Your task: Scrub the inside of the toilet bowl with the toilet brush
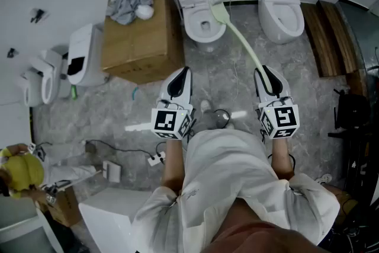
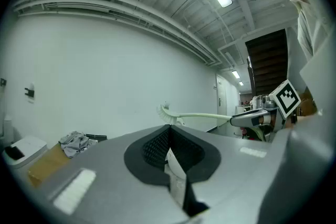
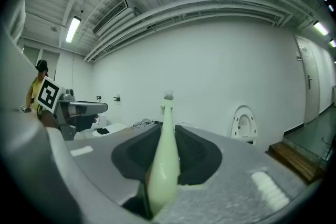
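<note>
The white toilet [image 1: 203, 16] stands open at the far wall, lid up. My right gripper [image 1: 260, 73] is shut on the near end of the pale green toilet brush [image 1: 244, 44]. Its long handle slants up and left, and the bristle head [image 1: 215, 8] shows over the bowl's right rim. In the right gripper view the handle [image 3: 165, 155] runs out between the pads to the head [image 3: 168, 96], held in the air. My left gripper [image 1: 185, 73] is shut and holds nothing, short of the toilet. The left gripper view shows its jaws [image 2: 168, 136] closed, with the brush [image 2: 199, 116] off to the right.
A cardboard box [image 1: 142, 44] with a grey cloth [image 1: 127, 0] stands left of the toilet. A second toilet [image 1: 283, 6] and a wooden platform [image 1: 331, 38] lie to the right. More toilets [image 1: 83, 56] line the left wall. Cables and a power strip [image 1: 157, 158] lie on the floor.
</note>
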Demonstrator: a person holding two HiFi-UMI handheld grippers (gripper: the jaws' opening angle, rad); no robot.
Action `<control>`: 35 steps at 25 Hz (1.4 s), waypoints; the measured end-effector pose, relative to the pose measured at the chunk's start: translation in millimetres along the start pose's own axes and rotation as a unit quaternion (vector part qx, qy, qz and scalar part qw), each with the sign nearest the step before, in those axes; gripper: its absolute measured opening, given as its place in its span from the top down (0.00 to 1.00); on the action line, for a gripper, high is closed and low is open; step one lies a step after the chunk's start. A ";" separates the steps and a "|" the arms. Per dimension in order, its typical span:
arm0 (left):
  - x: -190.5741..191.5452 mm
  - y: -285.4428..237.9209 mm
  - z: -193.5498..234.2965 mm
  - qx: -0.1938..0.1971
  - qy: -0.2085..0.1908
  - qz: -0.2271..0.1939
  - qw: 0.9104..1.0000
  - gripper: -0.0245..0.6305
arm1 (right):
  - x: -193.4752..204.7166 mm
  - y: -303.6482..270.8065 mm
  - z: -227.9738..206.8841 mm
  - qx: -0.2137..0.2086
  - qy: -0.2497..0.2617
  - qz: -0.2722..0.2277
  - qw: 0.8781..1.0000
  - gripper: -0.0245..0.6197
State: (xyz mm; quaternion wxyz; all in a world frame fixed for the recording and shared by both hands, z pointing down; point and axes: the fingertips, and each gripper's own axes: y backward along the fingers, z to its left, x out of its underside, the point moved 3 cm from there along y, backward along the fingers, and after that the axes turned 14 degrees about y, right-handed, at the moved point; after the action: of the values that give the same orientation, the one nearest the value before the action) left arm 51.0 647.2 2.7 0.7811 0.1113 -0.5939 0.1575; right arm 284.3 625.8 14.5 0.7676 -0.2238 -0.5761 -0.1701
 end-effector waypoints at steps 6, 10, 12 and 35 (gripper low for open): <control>-0.2 -4.2 -2.9 0.003 -0.005 0.001 1.000 0.94 | 3.0 -2.6 -2.1 0.001 0.003 0.004 1.000 0.82; 1.5 -11.1 -4.9 0.002 -0.005 0.006 1.000 0.94 | 7.3 -7.8 -7.9 0.001 -0.011 0.008 1.000 0.82; 2.4 -15.2 -4.6 0.001 -0.006 0.008 1.000 0.94 | 9.5 -13.0 -9.9 -0.004 -0.016 0.009 1.000 0.82; -29.1 -178.6 182.1 0.015 -0.006 0.036 0.999 0.94 | -0.1 -249.4 -25.6 0.010 -0.009 0.064 0.998 0.82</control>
State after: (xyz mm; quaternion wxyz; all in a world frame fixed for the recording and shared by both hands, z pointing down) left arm -51.1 412.8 26.1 0.7698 0.1024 -0.5996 0.1934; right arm 175.5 402.0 45.1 0.7740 -0.2540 -0.5688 -0.1134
